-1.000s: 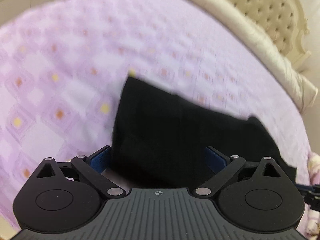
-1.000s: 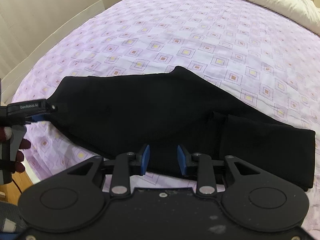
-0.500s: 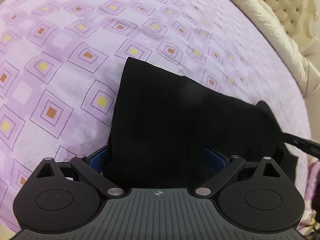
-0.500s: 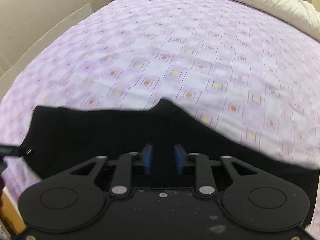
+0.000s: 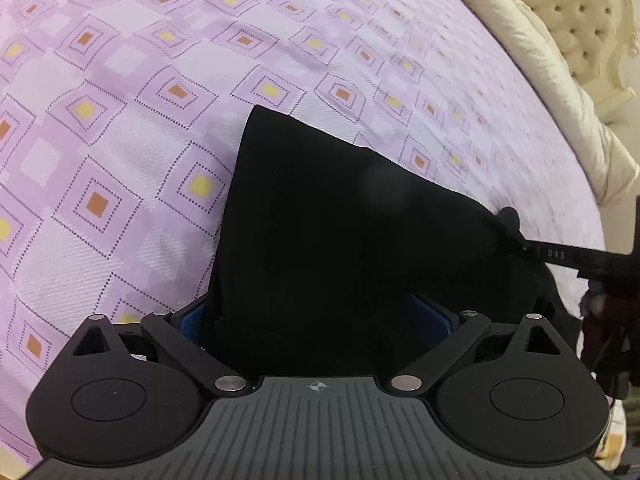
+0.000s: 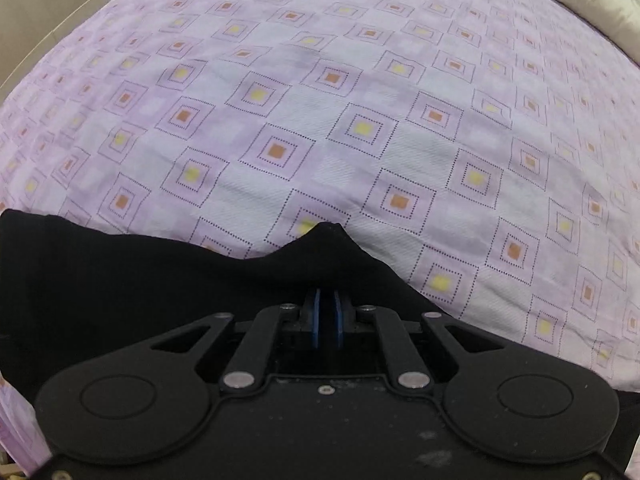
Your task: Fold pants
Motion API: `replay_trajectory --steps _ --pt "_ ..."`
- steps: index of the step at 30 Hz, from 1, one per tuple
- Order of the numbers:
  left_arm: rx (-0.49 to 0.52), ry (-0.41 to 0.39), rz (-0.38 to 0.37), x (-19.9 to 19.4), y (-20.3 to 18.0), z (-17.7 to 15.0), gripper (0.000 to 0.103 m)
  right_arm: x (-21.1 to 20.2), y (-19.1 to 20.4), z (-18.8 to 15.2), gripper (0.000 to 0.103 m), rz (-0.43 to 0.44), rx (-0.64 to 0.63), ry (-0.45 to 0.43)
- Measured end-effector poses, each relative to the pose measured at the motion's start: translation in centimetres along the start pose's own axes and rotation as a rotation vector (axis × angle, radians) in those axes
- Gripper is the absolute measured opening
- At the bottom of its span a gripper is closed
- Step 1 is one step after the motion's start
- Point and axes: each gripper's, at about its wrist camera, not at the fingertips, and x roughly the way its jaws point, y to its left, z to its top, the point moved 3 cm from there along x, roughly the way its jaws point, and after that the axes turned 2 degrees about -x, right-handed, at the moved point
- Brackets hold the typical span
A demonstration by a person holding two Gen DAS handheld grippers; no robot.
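Black pants (image 5: 328,240) hide wide-spread left gripper (image 5: 316,320); right gripper (image 6: 327,312) has just closed, seemingly pinching cloth.

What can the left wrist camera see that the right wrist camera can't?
Only the left wrist view shows the tufted headboard, the left gripper standing wide around the black pants, and the other gripper's arm reaching in from the side. Only the right wrist view shows the right gripper, whose jaws have just been closing, pinching the pants edge. Both show the pants, the purple bedspread and the cream duvet.
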Motion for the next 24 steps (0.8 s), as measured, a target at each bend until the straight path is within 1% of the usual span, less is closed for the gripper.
replay_trajectory --steps 1,4,5,6,7,8,9,10,11,14,17,20,24 --pt "0.003 0.003 -0.004 0.2 0.0 0.0 0.102 0.0 -0.1 0.0 0.010 0.005 -0.004 0.000" --pt "0.032 0.028 0.013 0.5 -0.3 0.2 0.102 0.0 -0.4 0.0 0.008 0.022 0.000 0.011" --pt "0.034 0.036 0.016 0.5 -0.4 0.3 0.099 0.0 -0.6 0.1 0.008 0.023 0.001 0.012" --pt "0.040 0.039 0.024 0.4 -0.5 0.4 0.095 0.0 -0.6 0.0 0.008 0.024 0.004 0.011" --pt "0.047 0.035 0.043 0.3 -0.5 0.5 0.074 0.1 -0.7 0.2 0.008 0.025 0.008 0.009" --pt "0.056 0.028 0.066 -0.1 -0.6 0.5 0.038 0.1 -0.7 0.3 0.008 0.024 0.013 0.007" --pt "0.040 0.033 0.038 -0.2 -0.5 0.4 0.029 0.2 -0.9 0.5 0.008 0.022 0.025 0.005" --pt "0.005 0.042 -0.004 -0.4 -0.5 0.3 0.025 0.1 -1.1 0.5 0.008 0.025 0.034 0.002" --pt "-0.004 0.036 -0.005 -0.5 -0.8 0.1 0.023 0.2 -1.2 0.7 0.008 0.030 0.047 -0.001" --pt "0.069 0.008 0.045 -1.0 -2.6 -0.2 0.021 -1.0 -1.5 0.2 0.010 0.036 0.066 -0.028" --pt "0.088 -0.040 0.047 -2.3 -4.0 -0.2 0.021 -4.0 -1.3 -1.0 0.011 0.049 0.059 -0.106" --pt "0.116 -0.081 0.029 -3.7 -5.4 -0.2 0.021 -6.7 -1.0 -3.2 0.011 0.074 0.061 -0.147" --pt "0.158 -0.119 0.001 -5.3 -7.6 -0.4 0.021 -8.7 -1.5 -7.3 0.011 0.044 0.103 -0.145"
